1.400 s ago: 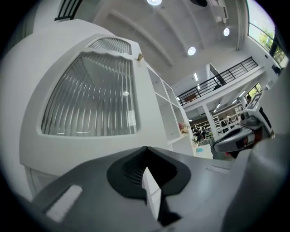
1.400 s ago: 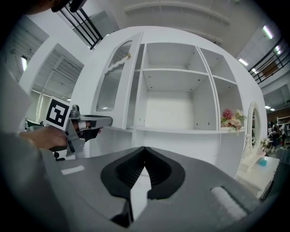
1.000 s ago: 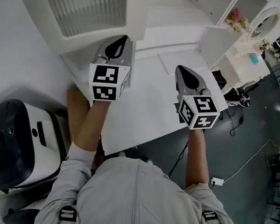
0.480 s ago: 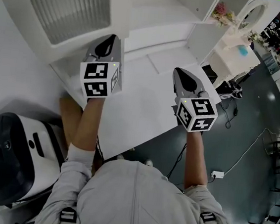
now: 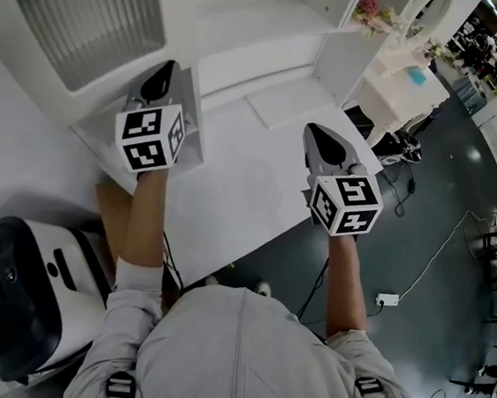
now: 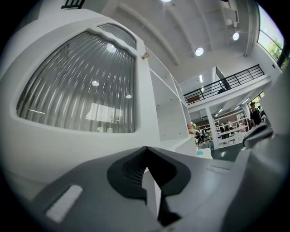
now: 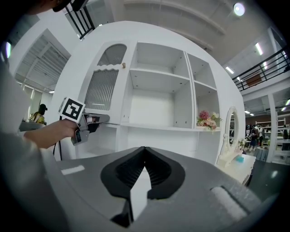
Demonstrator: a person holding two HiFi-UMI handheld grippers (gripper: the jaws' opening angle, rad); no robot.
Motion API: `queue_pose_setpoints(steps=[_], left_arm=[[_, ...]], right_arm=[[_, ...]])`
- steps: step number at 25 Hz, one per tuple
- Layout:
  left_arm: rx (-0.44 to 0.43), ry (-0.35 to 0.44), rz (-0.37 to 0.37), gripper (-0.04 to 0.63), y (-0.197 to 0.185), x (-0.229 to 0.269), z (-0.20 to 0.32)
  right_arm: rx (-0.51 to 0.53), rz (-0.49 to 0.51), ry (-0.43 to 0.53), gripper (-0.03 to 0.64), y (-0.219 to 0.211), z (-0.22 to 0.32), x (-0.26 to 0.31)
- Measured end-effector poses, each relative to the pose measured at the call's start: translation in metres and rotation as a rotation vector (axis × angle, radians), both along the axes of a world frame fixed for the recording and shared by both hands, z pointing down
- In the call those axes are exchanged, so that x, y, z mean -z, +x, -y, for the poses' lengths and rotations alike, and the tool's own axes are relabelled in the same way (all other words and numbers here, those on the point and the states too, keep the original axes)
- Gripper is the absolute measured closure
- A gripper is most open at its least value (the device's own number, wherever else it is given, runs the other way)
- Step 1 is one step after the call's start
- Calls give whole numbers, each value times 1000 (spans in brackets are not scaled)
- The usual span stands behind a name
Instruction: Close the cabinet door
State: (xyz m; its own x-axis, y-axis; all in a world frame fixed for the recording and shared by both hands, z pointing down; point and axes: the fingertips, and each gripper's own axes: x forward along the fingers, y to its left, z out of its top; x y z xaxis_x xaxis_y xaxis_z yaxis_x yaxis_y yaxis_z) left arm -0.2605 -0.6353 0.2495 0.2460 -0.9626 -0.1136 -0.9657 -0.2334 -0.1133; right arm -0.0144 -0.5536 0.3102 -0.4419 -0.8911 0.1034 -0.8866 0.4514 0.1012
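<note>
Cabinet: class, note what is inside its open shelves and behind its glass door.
Flowers stand at the right of the cabinet; its other open shelves show nothing. The ribbed glass of the door hides whatever is behind it.

Cabinet door point(image 5: 91, 18) — cropped by the top edge; distant people point(image 6: 253, 112) — too small.

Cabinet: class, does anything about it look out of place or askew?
Yes: the ribbed-glass cabinet door on the left stands ajar, angled out from the open shelves, with the shut left claw by its lower edge.
</note>
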Motion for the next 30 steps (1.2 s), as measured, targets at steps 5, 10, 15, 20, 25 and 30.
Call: queue_pose_setpoints(steps=[5,10,15,20,25,30], left_arm=[[27,-6,18,581,1,-1,-1],[50,-13,16,582,-2,-1,-2],[-138,59,23,580,35,4,-26],[-263,40,70,580,76,-9,-50],[-290,25,112,578,108,-20,-75],[-336,67,188,578,143,-20,-106]], right_arm=[[10,3,1,615,1,-3,1],[22,3,11,615,3,-8,7],[24,3,10,615,12,-16,8],[37,4,20,614,23,-24,11],[56,11,34,615,35,-33,16],[67,-6,84,615,48,-45,25]])
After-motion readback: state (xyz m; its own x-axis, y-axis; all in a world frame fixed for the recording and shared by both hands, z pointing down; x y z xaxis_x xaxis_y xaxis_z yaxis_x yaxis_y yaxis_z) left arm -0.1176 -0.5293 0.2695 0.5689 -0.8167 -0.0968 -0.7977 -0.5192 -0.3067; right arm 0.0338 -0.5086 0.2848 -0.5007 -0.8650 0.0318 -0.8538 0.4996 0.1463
